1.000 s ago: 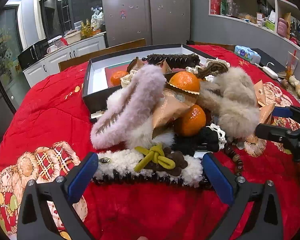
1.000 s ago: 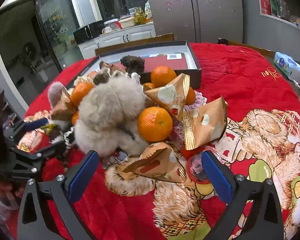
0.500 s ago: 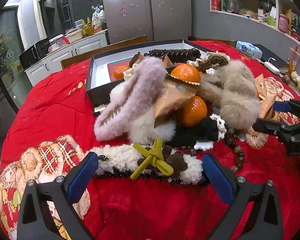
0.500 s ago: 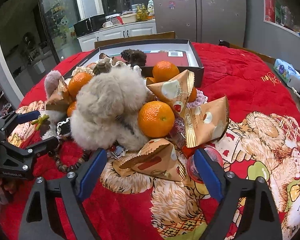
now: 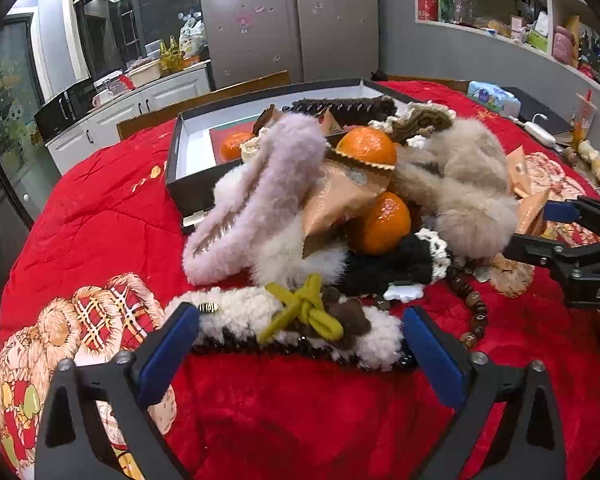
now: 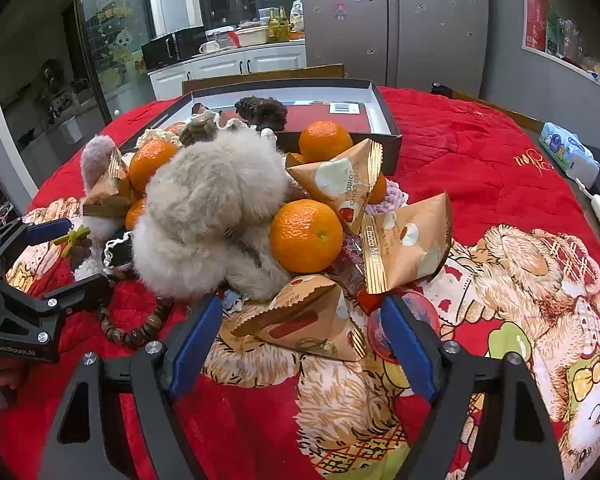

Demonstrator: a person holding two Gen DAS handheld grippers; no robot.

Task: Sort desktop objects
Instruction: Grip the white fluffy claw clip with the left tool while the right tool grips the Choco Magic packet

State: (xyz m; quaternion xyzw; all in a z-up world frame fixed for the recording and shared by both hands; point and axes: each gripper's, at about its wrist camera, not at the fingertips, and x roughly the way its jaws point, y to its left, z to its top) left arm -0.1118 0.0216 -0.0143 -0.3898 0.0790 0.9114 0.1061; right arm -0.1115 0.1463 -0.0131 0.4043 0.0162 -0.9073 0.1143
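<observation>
On the red quilted bench, right gripper (image 6: pixel 300 336) gapes around a tan triangular snack packet (image 6: pixel 304 322); left gripper (image 5: pixel 300 340) released, straddling white fleecy hair clip (image 5: pixel 260 312). Next: pinch, lift.

My right gripper (image 6: pixel 300 332) is spread wide around a tan snack packet (image 6: pixel 304 320) on the red tablecloth (image 6: pixel 480 152). Beyond it I see an orange (image 6: pixel 306 236) touching a beige fluffy clip (image 6: pixel 212 216). The black box (image 6: pixel 388 128) sits toward the cloth's far edge.
</observation>
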